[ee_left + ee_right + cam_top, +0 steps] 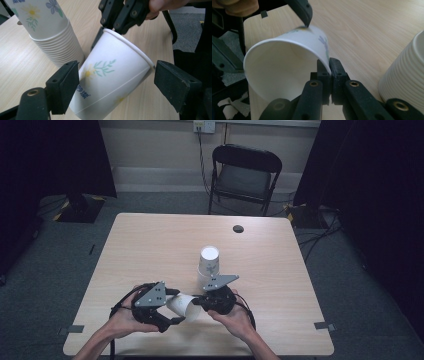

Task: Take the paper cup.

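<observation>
High view: one loose paper cup (183, 305) lay tilted between the left gripper (176, 306) and right gripper (198, 302), near the table's (150, 245) front edge. One upside-down cup stack (208, 265) stood just behind.

Left gripper view: its jaws flanked the cup (110, 82), spread; one pad seemed to touch the wall, the other stood clear. Released.

Right gripper view: its jaws (329, 72) were clenched on the cup rim (287, 65), wall pinched between them.
</observation>
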